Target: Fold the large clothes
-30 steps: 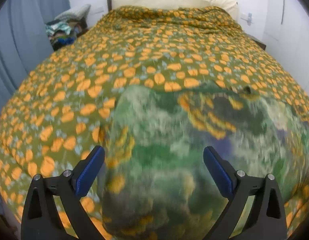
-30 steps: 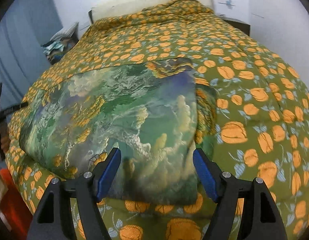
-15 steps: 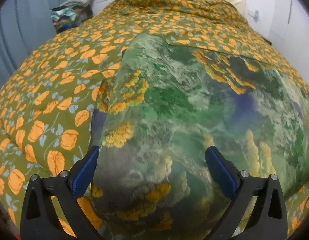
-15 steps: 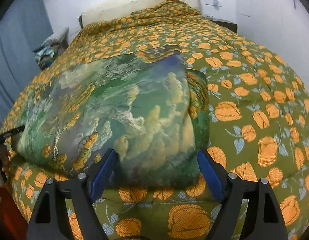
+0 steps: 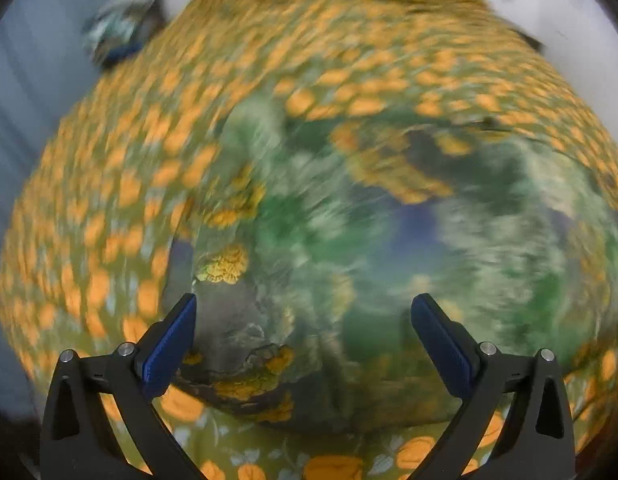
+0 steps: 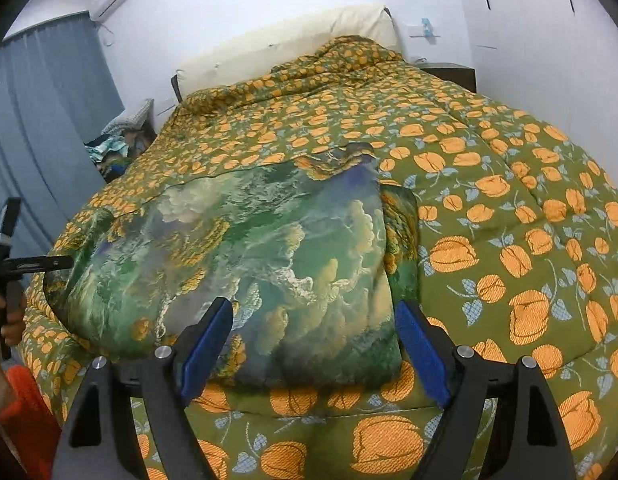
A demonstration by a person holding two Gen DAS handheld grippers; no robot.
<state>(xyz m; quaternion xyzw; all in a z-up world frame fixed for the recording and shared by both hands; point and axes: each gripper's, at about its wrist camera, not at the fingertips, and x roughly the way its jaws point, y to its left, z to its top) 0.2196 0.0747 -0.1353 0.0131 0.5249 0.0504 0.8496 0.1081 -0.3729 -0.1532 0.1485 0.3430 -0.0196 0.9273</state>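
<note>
1. Here, the folded garment (image 6: 245,264), printed green with clouds, is lying on the bed's orange-flowered quilt (image 6: 509,208), toward its 6 o'clock edge.
2. The right gripper (image 6: 315,344) is hovering at that near edge, jaws wide and gripping nothing.
3. The left gripper (image 5: 303,340) is likewise gaping, over the 9 o'clock end.
4. The cloth is looking soft, light and floppy; pinching corners or a folded edge seems best.

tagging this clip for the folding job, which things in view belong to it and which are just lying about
Part of the job:
- green printed garment, lying folded on the bed
- left hand-held gripper, open above the garment's near edge
- right hand-held gripper, open, nothing between its pads

Just lying about:
- orange-flowered bedspread
- pillow
- pile of clothes beside the bed
- curtain
</note>
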